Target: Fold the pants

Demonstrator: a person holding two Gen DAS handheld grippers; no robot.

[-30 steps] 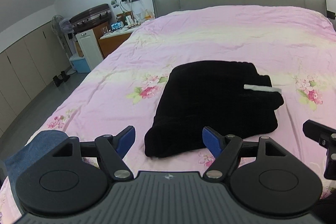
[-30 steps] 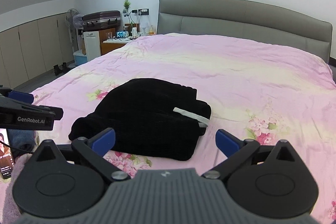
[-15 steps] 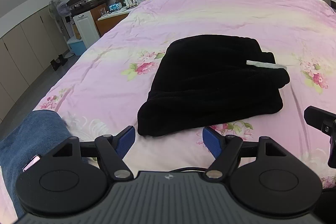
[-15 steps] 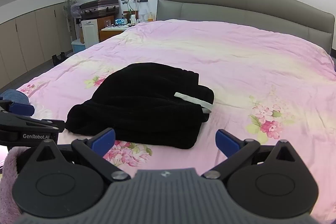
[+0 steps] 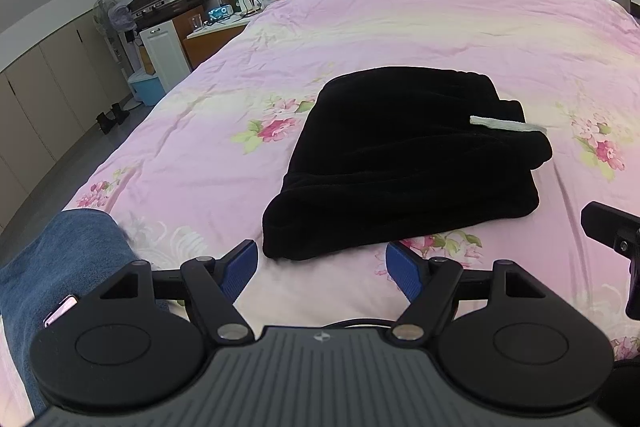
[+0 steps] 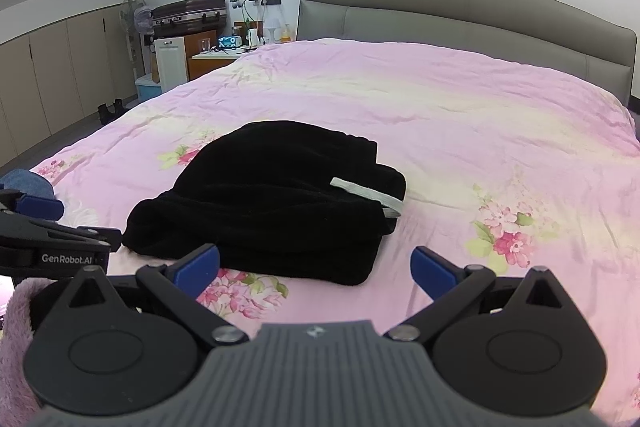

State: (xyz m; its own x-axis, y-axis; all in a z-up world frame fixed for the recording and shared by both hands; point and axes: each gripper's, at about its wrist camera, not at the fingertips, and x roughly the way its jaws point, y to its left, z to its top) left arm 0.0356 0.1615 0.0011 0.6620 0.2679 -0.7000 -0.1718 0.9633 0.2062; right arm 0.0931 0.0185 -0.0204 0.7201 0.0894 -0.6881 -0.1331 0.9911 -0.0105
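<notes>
Apparently finished: both claws empty, folded pants resting on the bed.
Nearest, left claw [image 5: 322, 265] and right claw [image 6: 316, 269] gape wide; just beyond them, the black plush folded pants [image 6: 268, 199] lie on the pink floral bed [image 6: 460, 115]; withdraw without snagging the near edge.

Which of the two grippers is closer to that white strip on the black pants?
Right. The right gripper sits just before the pants' strip end; the left gripper is at the opposite near corner.

Even, bright indoor light; soft shadows; sharp focus; strong fisheye bending, dark vignette at corners.
</notes>
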